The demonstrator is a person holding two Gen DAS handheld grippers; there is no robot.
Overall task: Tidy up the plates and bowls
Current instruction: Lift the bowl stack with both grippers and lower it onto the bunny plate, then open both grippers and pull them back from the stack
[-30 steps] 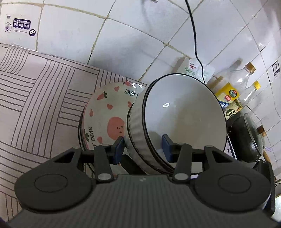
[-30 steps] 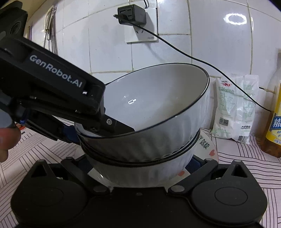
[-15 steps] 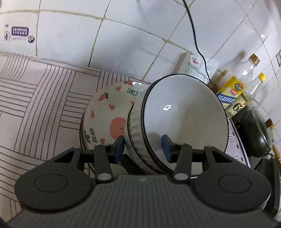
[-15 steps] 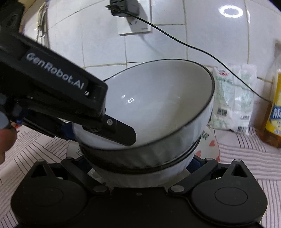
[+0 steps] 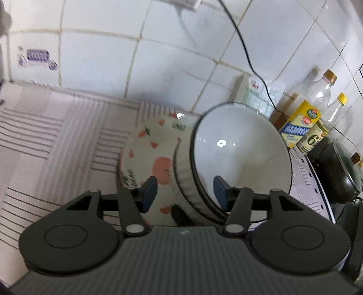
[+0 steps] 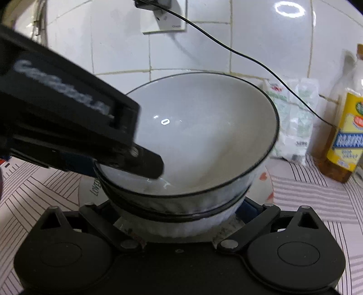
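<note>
Two nested white ribbed bowls (image 5: 240, 158) with black rims tilt over a patterned plate (image 5: 154, 145) with hearts and a bear. My left gripper (image 5: 185, 192) straddles the top bowl's near rim. Its jaws are opening, and the left pad (image 5: 148, 192) stands clear of the ribbed wall. In the right wrist view the left gripper (image 6: 113, 165) comes in from the left, one finger inside the top bowl (image 6: 204, 127). My right gripper (image 6: 178, 206) is shut on the lower bowl (image 6: 192, 224), its fingers against both sides. The plate (image 6: 264, 179) shows under the stack.
A striped mat (image 5: 45, 136) covers the counter below the tiled wall. Oil bottles (image 5: 299, 122) and a white bag (image 5: 254, 90) stand at the back right, with a dark lidded pan (image 5: 342, 177) further right. A black cable (image 6: 249, 59) runs from a wall socket (image 6: 163, 15).
My left gripper's jaws have widened off the bowl rim. The bowl stack sits lower and closer to the plate than a second ago, still tilted.
</note>
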